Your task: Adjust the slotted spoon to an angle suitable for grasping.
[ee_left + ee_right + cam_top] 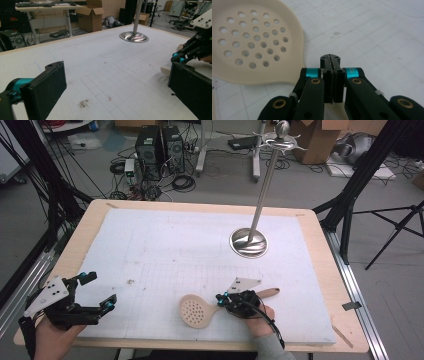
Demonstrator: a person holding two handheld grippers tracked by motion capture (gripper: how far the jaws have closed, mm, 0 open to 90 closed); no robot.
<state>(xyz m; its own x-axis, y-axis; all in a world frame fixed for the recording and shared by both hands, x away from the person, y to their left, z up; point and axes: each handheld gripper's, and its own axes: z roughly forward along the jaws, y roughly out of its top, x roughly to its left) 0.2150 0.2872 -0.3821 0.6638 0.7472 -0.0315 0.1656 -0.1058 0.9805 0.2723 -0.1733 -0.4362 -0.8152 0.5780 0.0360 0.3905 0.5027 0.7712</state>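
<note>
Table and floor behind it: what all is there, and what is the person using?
Slotted spoon: one, cream, near front edge of the mat, handle under the right hand-held gripper.
Metal stand: one, silver, round base on the mat's far right, pole rising.
Foam mat: one, white, covers the table.
Table: one, light wood.
Computer towers: two, black, floor behind.
Cardboard boxes: brown, floor, far right.
Left hand-held gripper: black, jaws apart, front left.
Right hand-held gripper: black, jaws together, at the spoon.
</note>
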